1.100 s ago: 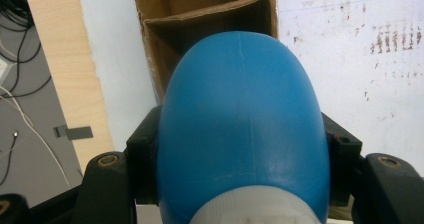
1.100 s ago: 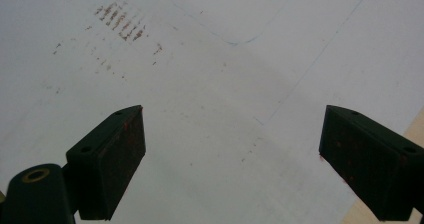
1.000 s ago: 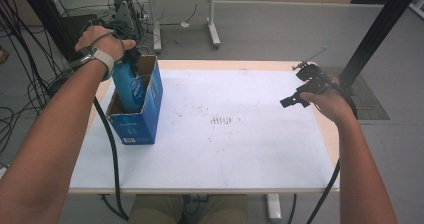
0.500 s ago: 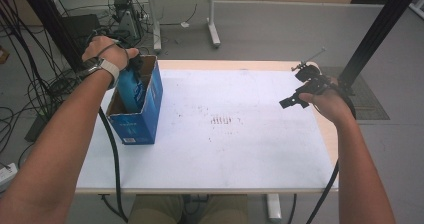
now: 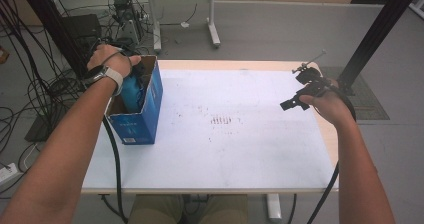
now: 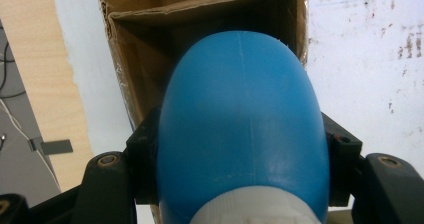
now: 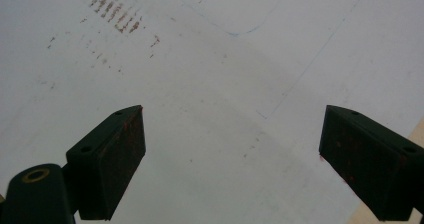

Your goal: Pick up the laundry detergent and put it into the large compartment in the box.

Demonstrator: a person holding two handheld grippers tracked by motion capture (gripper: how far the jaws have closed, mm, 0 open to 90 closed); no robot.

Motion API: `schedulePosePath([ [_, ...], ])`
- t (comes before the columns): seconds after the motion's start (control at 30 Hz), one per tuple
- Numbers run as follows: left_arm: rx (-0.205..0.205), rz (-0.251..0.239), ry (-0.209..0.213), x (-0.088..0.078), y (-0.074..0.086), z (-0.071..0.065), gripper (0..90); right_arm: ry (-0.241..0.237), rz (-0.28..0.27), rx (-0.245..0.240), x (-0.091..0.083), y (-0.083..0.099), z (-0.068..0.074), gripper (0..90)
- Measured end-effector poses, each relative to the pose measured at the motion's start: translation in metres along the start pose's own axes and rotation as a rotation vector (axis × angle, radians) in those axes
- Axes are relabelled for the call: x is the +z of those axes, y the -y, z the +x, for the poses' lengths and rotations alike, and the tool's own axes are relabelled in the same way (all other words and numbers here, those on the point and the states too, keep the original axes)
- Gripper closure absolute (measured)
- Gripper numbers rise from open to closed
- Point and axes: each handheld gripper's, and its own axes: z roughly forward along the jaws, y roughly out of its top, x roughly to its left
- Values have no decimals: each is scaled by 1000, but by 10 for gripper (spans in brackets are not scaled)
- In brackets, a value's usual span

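A blue bottle [image 6: 240,119] with a white cap is clamped between the jaws of my left gripper [image 6: 242,154], base pointing away from the camera. In the high view the bottle [image 5: 131,91] stands partly inside an open blue cardboard box [image 5: 137,121] at the table's left, with the left gripper [image 5: 137,70] over the box's far end under the hand. The box's brown inner walls [image 6: 145,59] lie just beyond the bottle. My right gripper [image 5: 298,90] hovers over the table's right side, and its jaws [image 7: 232,159] stand wide apart with nothing between them.
The table carries a white sheet [image 5: 240,154] with reddish-brown marks [image 5: 220,120] near its middle. A wooden edge [image 5: 327,134] shows at the right. Cables [image 5: 30,84] hang left of the table, and a black post [image 5: 372,34] stands at the back right.
My left hand has sunk, taking the blue bottle deeper into the box. The right hand and its gripper have stayed where they were.
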Motion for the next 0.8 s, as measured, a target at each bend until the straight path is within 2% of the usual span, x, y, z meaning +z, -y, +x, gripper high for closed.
schedulePosePath([
  [0.17,-3,-5,10,7,1,2,374,5,0,2,-1,0,1,111],
  [0.8,6,11,0,27,-2,1,374,5,11,9,1,0,1,111],
])
